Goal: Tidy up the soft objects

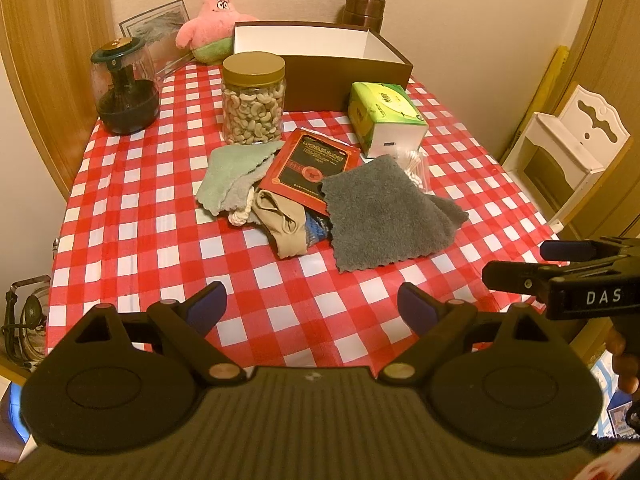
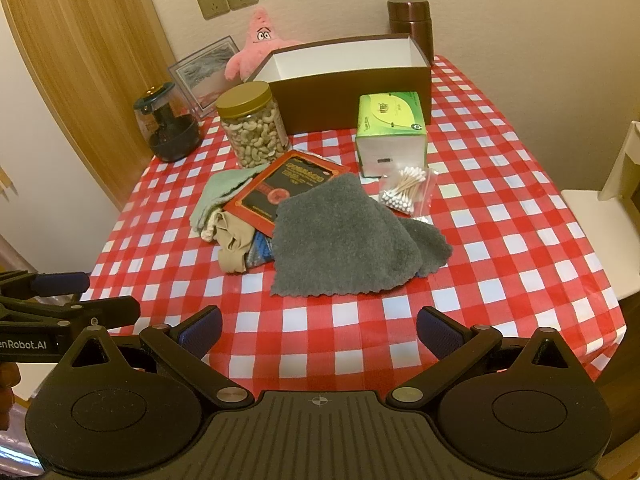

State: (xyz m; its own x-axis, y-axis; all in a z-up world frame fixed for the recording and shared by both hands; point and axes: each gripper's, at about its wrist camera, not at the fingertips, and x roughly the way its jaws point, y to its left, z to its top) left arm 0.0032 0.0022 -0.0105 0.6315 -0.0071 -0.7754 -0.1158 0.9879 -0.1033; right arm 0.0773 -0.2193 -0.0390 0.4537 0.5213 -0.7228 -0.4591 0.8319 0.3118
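Grey cloth (image 2: 340,240) in both views, cotton swabs (image 2: 406,194) clear only from right wrist

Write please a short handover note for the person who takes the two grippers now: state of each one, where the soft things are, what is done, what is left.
Left gripper: open, empty, hovering over the near table edge.
Right gripper: open, empty, also at the near edge.
Soft things: grey cloth on top of the centre pile, partly covering a red-and-black packet; green cloth, beige stocking and a blue item on the pile's left side. Pink star plush stands at the wall behind the open brown box.
Done: nothing visible; the box looks empty.
Left: probably move all soft items into the box, grey cloth first.
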